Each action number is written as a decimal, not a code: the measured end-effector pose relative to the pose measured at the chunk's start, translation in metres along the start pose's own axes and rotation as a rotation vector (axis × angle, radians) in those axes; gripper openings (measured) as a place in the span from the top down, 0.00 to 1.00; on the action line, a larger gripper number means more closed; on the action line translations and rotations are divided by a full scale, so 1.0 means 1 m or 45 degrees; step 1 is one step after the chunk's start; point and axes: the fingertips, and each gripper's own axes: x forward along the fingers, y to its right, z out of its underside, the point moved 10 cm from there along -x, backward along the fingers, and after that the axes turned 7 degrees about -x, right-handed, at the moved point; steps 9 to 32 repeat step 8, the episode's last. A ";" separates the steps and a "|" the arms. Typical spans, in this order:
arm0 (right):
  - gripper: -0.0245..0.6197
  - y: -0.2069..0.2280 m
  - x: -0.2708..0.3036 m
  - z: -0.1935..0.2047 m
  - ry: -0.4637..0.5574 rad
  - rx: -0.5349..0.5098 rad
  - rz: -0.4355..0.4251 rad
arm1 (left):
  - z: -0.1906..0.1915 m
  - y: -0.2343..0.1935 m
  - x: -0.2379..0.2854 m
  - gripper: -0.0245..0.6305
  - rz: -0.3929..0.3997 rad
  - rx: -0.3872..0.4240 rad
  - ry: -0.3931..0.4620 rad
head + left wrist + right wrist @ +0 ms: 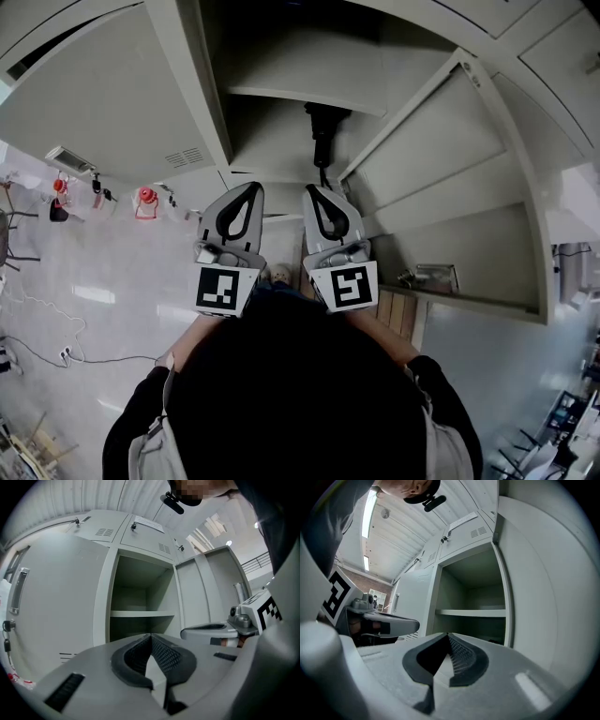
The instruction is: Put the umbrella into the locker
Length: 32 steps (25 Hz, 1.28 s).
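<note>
The locker (281,56) stands open in front of me, with a shelf (292,95) across it. Below the shelf a black folded umbrella (322,133) stands upright inside the compartment. Neither gripper touches it. My left gripper (251,186) and right gripper (314,187) are held level side by side just outside the opening, both shut with nothing between the pads. The left gripper view looks past its closed jaws (151,635) at the shelf (140,614). The right gripper view shows its own closed tips (448,635) and the shelf (471,613); the umbrella is not clear there.
The locker's door (450,187) is swung open to the right. A closed neighbouring door (94,103) lies to the left, with keys (5,637) hanging from its lock. Red items (145,202) and a cable (56,352) lie on the floor at left, and wooden slats (398,314) at right.
</note>
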 end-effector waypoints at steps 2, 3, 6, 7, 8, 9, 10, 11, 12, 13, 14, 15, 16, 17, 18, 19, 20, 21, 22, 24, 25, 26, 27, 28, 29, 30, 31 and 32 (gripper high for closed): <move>0.96 0.000 -0.001 -0.001 0.001 0.001 0.003 | 0.000 0.001 0.001 0.95 0.011 -0.001 -0.003; 0.96 0.001 -0.001 -0.001 0.001 -0.001 0.004 | 0.000 0.001 0.002 0.95 0.013 0.000 -0.004; 0.96 0.003 -0.002 -0.001 -0.005 -0.012 0.005 | 0.001 0.002 0.003 0.95 0.017 0.001 -0.003; 0.96 0.003 -0.002 0.000 -0.008 -0.016 0.005 | 0.001 0.002 0.004 0.95 0.018 0.001 -0.003; 0.96 0.004 -0.002 0.000 -0.010 -0.020 0.005 | 0.001 0.002 0.004 0.95 0.018 0.000 -0.001; 0.96 0.004 -0.002 0.000 -0.010 -0.020 0.005 | 0.001 0.002 0.004 0.95 0.018 0.000 -0.001; 0.96 0.004 -0.002 0.000 -0.010 -0.020 0.005 | 0.001 0.002 0.004 0.95 0.018 0.000 -0.001; 0.96 0.004 -0.002 0.000 -0.010 -0.020 0.005 | 0.001 0.002 0.004 0.95 0.018 0.000 -0.001; 0.96 0.004 -0.002 0.000 -0.010 -0.020 0.005 | 0.001 0.002 0.004 0.95 0.018 0.000 -0.001; 0.96 0.004 -0.002 0.000 -0.010 -0.020 0.005 | 0.001 0.002 0.004 0.95 0.018 0.000 -0.001; 0.96 0.004 -0.002 0.000 -0.010 -0.020 0.005 | 0.001 0.002 0.004 0.95 0.018 0.000 -0.001; 0.96 0.004 -0.002 0.000 -0.010 -0.020 0.005 | 0.001 0.002 0.004 0.95 0.018 0.000 -0.001; 0.96 0.004 -0.002 0.000 -0.010 -0.020 0.005 | 0.001 0.002 0.004 0.95 0.018 0.000 -0.001; 0.96 0.004 -0.002 0.000 -0.010 -0.020 0.005 | 0.001 0.002 0.004 0.95 0.018 0.000 -0.001; 0.96 0.004 -0.002 0.000 -0.010 -0.020 0.005 | 0.001 0.002 0.004 0.95 0.018 0.000 -0.001; 0.96 0.004 -0.002 0.000 -0.010 -0.020 0.005 | 0.001 0.002 0.004 0.95 0.018 0.000 -0.001; 0.96 0.004 -0.002 0.000 -0.010 -0.020 0.005 | 0.001 0.002 0.004 0.95 0.018 0.000 -0.001; 0.96 0.004 -0.002 0.000 -0.010 -0.020 0.005 | 0.001 0.002 0.004 0.95 0.018 0.000 -0.001; 0.96 0.004 -0.002 0.000 -0.010 -0.020 0.005 | 0.001 0.002 0.004 0.95 0.018 0.000 -0.001; 0.96 0.004 -0.002 0.000 -0.010 -0.020 0.005 | 0.001 0.002 0.004 0.95 0.018 0.000 -0.001; 0.96 0.004 -0.002 0.000 -0.010 -0.020 0.005 | 0.001 0.002 0.004 0.95 0.018 0.000 -0.001; 0.96 0.004 -0.002 0.000 -0.010 -0.020 0.005 | 0.001 0.002 0.004 0.95 0.018 0.000 -0.001; 0.96 0.004 -0.002 0.000 -0.010 -0.020 0.005 | 0.001 0.002 0.004 0.95 0.018 0.000 -0.001; 0.96 0.004 -0.002 0.000 -0.010 -0.020 0.005 | 0.001 0.002 0.004 0.95 0.018 0.000 -0.001; 0.96 0.004 -0.002 0.000 -0.010 -0.020 0.005 | 0.001 0.002 0.004 0.95 0.018 0.000 -0.001; 0.96 0.004 -0.002 0.000 -0.010 -0.020 0.005 | 0.001 0.002 0.004 0.95 0.018 0.000 -0.001; 0.96 0.004 -0.002 0.000 -0.010 -0.020 0.005 | 0.001 0.002 0.004 0.95 0.018 0.000 -0.001; 0.96 0.004 -0.002 0.000 -0.010 -0.020 0.005 | 0.001 0.002 0.004 0.95 0.018 0.000 -0.001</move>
